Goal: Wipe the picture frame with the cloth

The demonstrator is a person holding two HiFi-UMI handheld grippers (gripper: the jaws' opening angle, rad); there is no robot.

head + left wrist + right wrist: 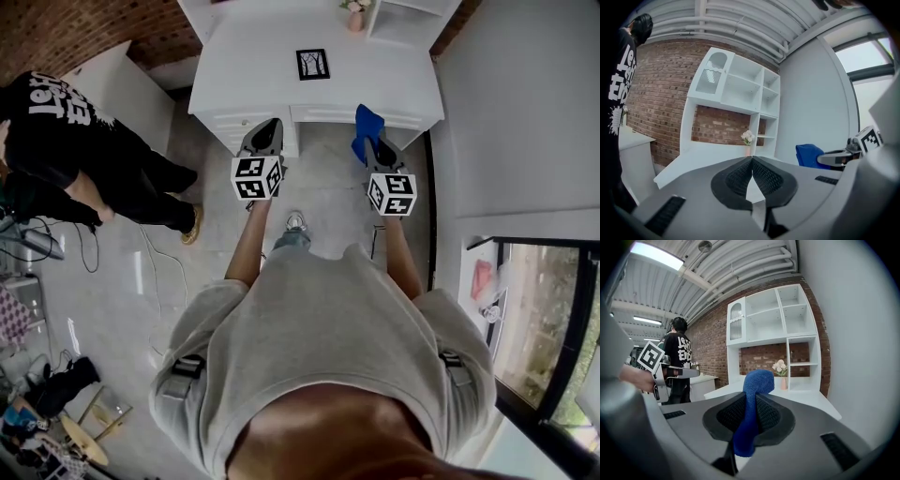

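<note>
Right gripper [751, 398] is clamped on the blue cloth [759, 379]. Left gripper [752, 161] is pinched together on nothing. The picture frame [312, 64] sits on the white desk [253, 56], ahead of both. The pink vase [355, 20] holds flowers. White lettering on a bystander's black shirt [56, 127] is too cut off to read.

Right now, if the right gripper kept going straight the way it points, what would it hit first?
Probably the white desk, near its front edge. The right gripper, shut on the blue cloth, points at it. The picture frame lies left of that line.
</note>
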